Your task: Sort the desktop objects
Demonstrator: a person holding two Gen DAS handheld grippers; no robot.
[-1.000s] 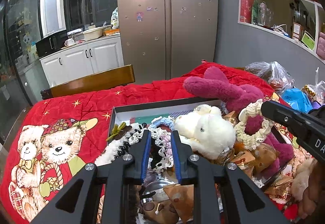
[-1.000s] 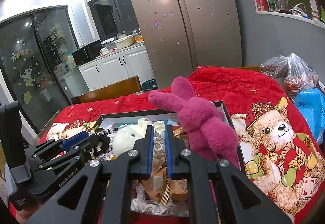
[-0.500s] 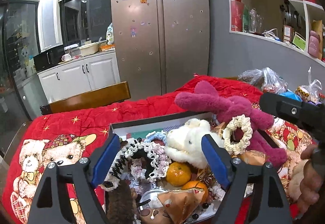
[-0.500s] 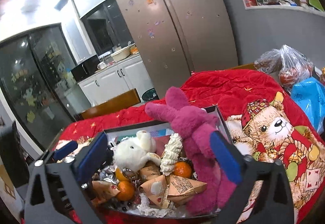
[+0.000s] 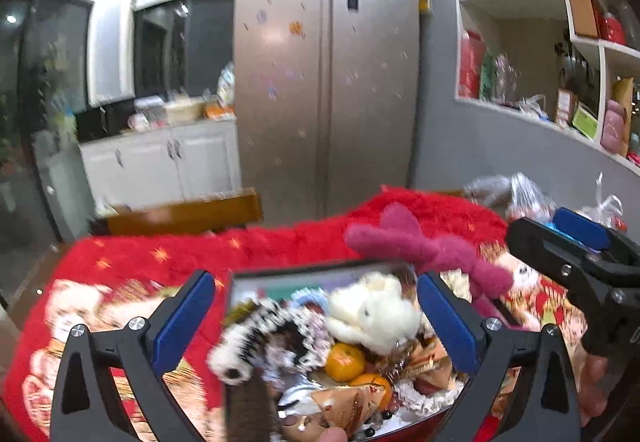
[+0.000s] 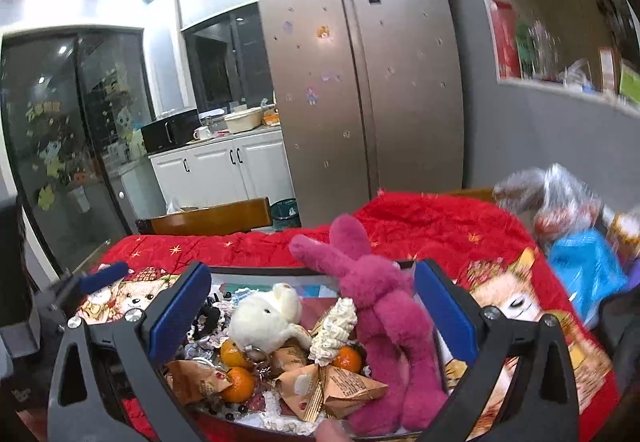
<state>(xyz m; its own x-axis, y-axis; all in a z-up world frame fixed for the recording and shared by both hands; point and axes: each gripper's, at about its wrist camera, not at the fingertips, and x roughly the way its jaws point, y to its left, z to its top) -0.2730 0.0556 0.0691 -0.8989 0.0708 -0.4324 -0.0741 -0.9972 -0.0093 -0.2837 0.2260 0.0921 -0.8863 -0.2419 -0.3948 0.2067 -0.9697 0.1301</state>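
Toys, fruit and trinkets crowd a shallow open box (image 6: 256, 273) on a table draped in a red teddy-bear quilt (image 6: 448, 230), as a person holds two hand-held grippers above its near edge. A magenta plush rabbit (image 6: 376, 294) sprawls along the box's right side, its ears reaching past the far rim, just inside the right-hand finger of the right gripper (image 6: 312, 316). A white plush toy (image 6: 266, 316) sits toward the middle of that gripper's gap, touching a cream lace scrunchie (image 6: 334, 330) that leans between it and the rabbit. Below them, nearer the gripper, lie several mandarins (image 6: 238, 384) and tan paper-wrapped parcels (image 6: 340, 388) tied with gold ribbon. Both of the right gripper's blue-padded fingers (image 6: 180, 312) stand spread wide, clasping nothing.

From the left gripper (image 5: 316, 322), likewise spread wide with nothing between its pads, the same white toy shows right of centre in the gap, with black-and-white lace hair ties (image 5: 272, 326) to its left; this view is blurred. The right gripper's black body enters at that view's right edge.

Beyond the table stand a wooden chair back (image 6: 212, 219), a steel double-door refrigerator (image 6: 360, 81) and white kitchen cabinets (image 6: 224, 169). Plastic bags (image 6: 552, 197) sit at the table's far right.
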